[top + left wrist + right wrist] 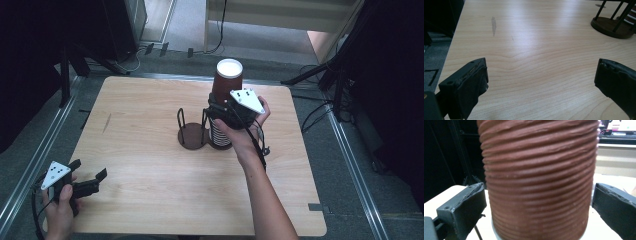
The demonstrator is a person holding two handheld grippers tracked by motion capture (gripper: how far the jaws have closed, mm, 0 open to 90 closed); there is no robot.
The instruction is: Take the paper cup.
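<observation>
A brown ribbed paper cup (227,80) stands upside down, white bottom up, on top of a stack of striped cups (220,134). My right gripper (220,106) is open, its jaws on either side of the brown cup (539,182) and close to its walls; whether they touch it is unclear. A dark round stand with wire posts (192,136) sits just left of the stack. My left gripper (90,170) is open near the table's front left corner, over bare wood. Its jaws (541,75) hold nothing, and the stand (610,26) shows far off at top right.
The light wooden table (150,190) has a dark streak (106,122) near its left side. Black tripod legs (70,65) and cables (310,117) stand on the floor around the table. A metal rail (35,160) runs along the left edge.
</observation>
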